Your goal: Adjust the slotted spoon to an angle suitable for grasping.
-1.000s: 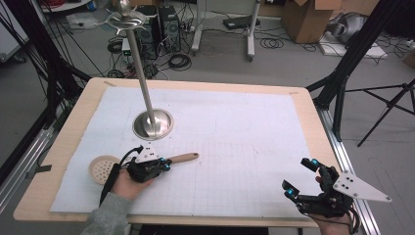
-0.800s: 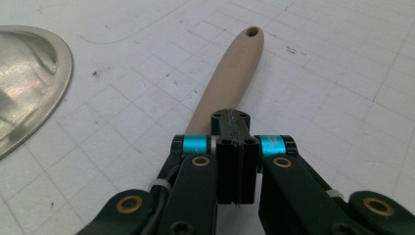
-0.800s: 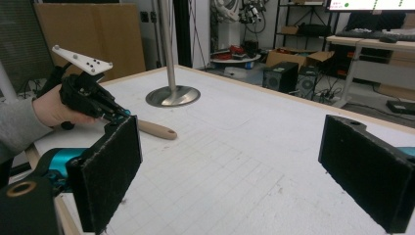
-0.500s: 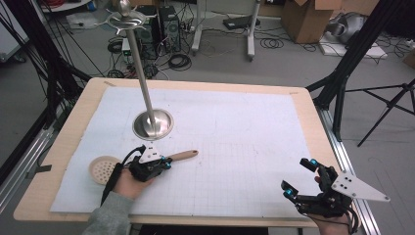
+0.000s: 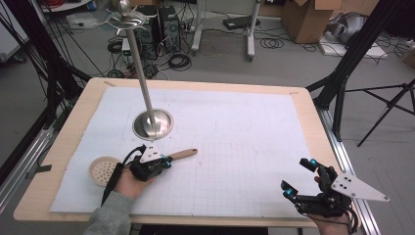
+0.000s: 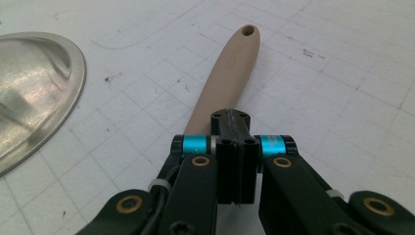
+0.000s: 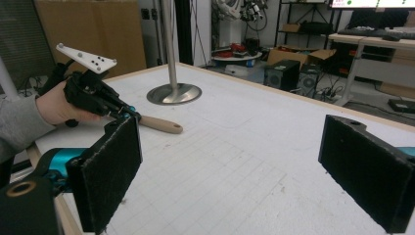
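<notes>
Clamping the strainer's beige handle [image 5: 182, 154] at lower left, the left gripper [image 5: 165, 161] has not moved; the lift seems next. The right gripper [image 5: 299, 178] waits, jaws spread.

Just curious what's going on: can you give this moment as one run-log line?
left gripper: jaws shut on wooden handle | right gripper: jaws open, empty | steel stand: upright

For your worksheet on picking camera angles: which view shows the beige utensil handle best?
The left gripper view: the beige handle runs up the frame's centre, its hanging hole plain, above the left gripper. The high view and right gripper view show it small, jutting beyond that gripper.
</notes>
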